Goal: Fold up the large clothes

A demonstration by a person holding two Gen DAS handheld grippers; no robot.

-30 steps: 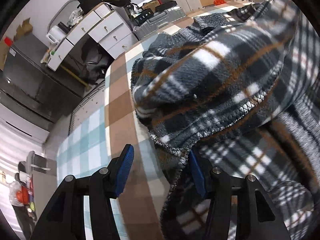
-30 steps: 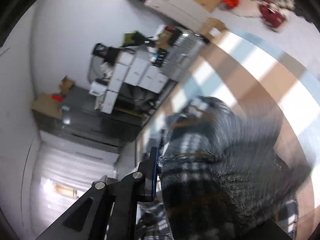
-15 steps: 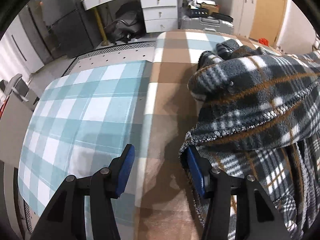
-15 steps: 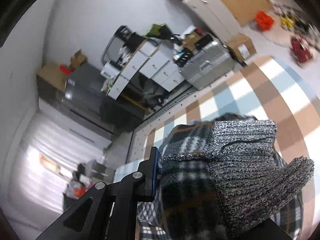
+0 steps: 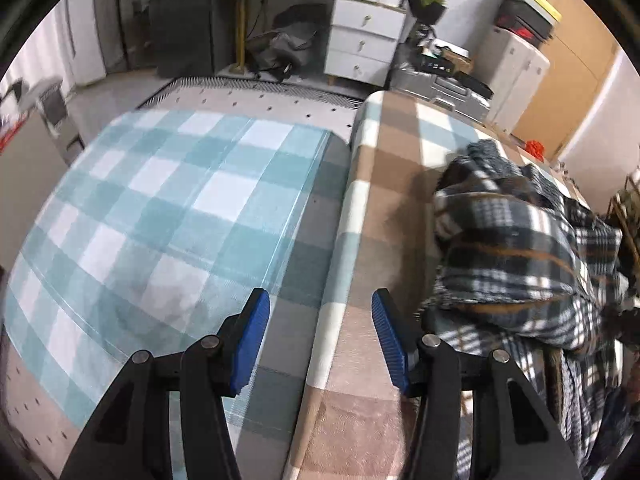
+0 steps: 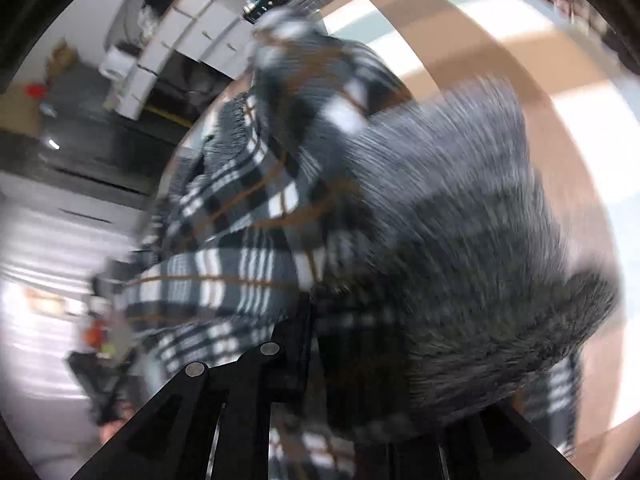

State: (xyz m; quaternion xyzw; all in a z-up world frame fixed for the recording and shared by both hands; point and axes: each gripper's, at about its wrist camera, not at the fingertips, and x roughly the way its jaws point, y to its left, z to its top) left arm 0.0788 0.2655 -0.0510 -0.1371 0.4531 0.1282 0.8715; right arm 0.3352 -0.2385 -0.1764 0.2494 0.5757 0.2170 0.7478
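A large black, white and orange plaid fleece garment (image 5: 520, 264) lies bunched on the brown-and-white checked bed cover (image 5: 384, 208), at the right of the left wrist view. My left gripper (image 5: 320, 338) is open and empty, just left of the garment, above the cover's edge. In the blurred right wrist view the same plaid garment (image 6: 248, 240) with its grey knit part (image 6: 460, 240) fills the frame. My right gripper (image 6: 320, 320) is shut on the fabric; only its left finger shows, the other is hidden under cloth.
A teal checked blanket (image 5: 160, 220) covers the surface left of the brown cover. White drawers (image 5: 360, 36), a dark bag (image 5: 280, 48), a silver suitcase (image 5: 444, 88) and a white cabinet (image 5: 516, 68) stand beyond the bed.
My left gripper has come off the garment's hem and swung left, open and empty. My right gripper has moved with the held fabric, which now lies closer to the bed.
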